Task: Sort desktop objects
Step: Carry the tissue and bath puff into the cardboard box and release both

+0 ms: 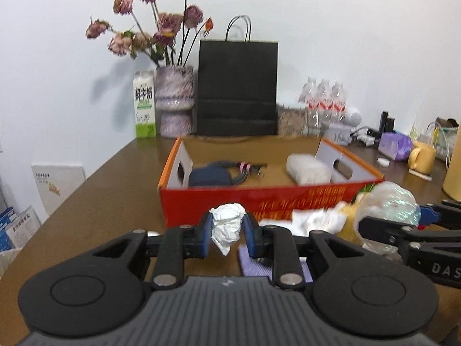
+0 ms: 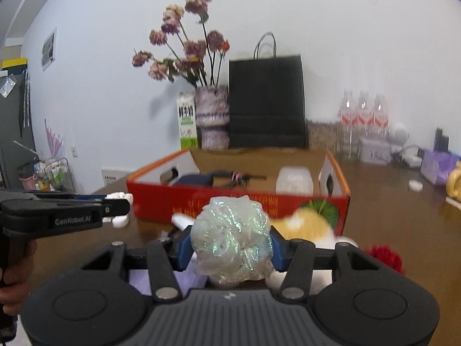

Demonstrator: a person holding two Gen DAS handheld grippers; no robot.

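The brown tabletop (image 1: 115,178) carries an open red box (image 1: 259,201), which serves here as the landmark. Behind the box, against the wall, stands a black paper bag (image 1: 237,86); just left of that bag is a vase of dried flowers (image 1: 174,101), and left of the vase a milk carton (image 1: 145,103). Behind the box to the right stand clear water bottles (image 1: 324,98), and farther right a yellow mug (image 1: 422,158). Inside the box lie a dark pouch (image 1: 209,176) with cables (image 1: 245,167) toward its left end and a whitish bundle (image 1: 305,167) toward its right end.

In front of the box, at its right corner, a yellow-and-white plush toy (image 2: 305,225) rests on the tabletop, with something red (image 2: 386,256) to its right, blurred.

The right tongs (image 2: 230,248) are clamped on a crumpled shiny plastic wad (image 2: 233,239), held in front of the box. The left tongs (image 1: 227,230) are clamped on a crumpled white paper ball (image 1: 227,225), also in front of the box, left of the plastic wad. A purple pad (image 1: 259,265) lies beneath the left tongs.
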